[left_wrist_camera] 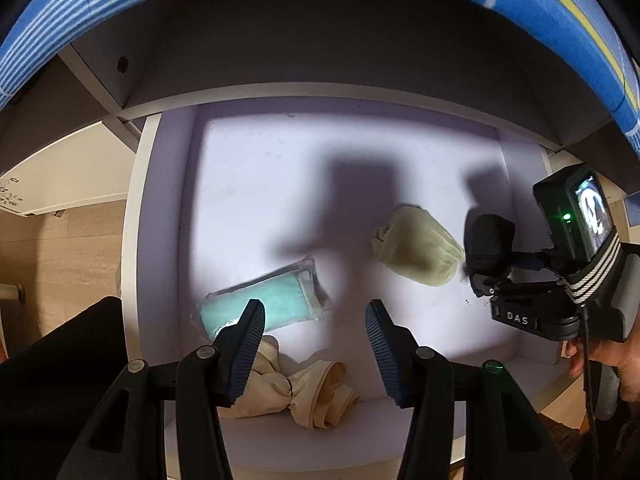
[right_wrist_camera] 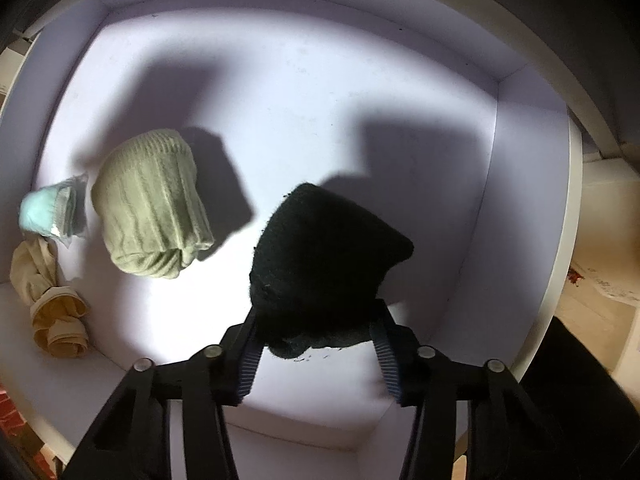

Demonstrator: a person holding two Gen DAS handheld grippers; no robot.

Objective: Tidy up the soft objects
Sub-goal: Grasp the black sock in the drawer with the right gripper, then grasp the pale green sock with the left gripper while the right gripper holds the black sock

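Observation:
A white drawer (right_wrist_camera: 532, 168) holds the soft items. In the right wrist view my right gripper (right_wrist_camera: 316, 320) is shut on a black knitted bundle (right_wrist_camera: 324, 248), with a pad against each side, low over the drawer floor. The left wrist view shows the same black bundle (left_wrist_camera: 488, 242) at the right, held from above. A green ribbed bundle (right_wrist_camera: 150, 204) lies left of it. A teal cloth in clear wrap (left_wrist_camera: 272, 300) and a knotted beige cloth (left_wrist_camera: 308, 388) lie at the drawer's near left. My left gripper (left_wrist_camera: 315, 308) hangs open above them, nothing between its fingers.
A dark shelf panel (left_wrist_camera: 320, 48) overhangs the drawer's far side, with a blue striped fabric (left_wrist_camera: 100, 8) above it. Wooden floor (left_wrist_camera: 60, 248) lies left of the drawer. A person's hand (left_wrist_camera: 600, 356) grips the right tool. The far half of the drawer floor (right_wrist_camera: 320, 92) is bare.

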